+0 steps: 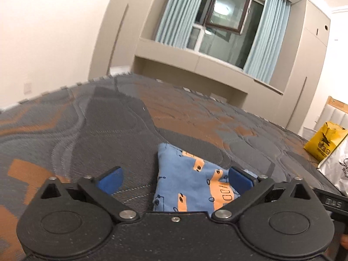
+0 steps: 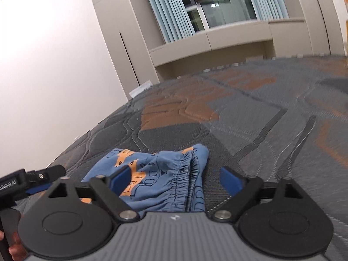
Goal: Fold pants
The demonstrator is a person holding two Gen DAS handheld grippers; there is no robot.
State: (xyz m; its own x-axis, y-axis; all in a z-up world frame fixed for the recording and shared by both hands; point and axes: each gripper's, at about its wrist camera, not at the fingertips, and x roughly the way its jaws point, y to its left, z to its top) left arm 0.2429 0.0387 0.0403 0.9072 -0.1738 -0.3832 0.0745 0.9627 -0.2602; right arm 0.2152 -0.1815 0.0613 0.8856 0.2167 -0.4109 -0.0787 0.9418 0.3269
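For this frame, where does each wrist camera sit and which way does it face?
Left wrist view: on the left gripper, fingers open, aimed low across the mattress toward the window; the pants lie ahead.
Right wrist view: on the right gripper, fingers open, facing likewise; a hand shows at lower left.
Shared: pants, mattress, window, and each view catches the other gripper.
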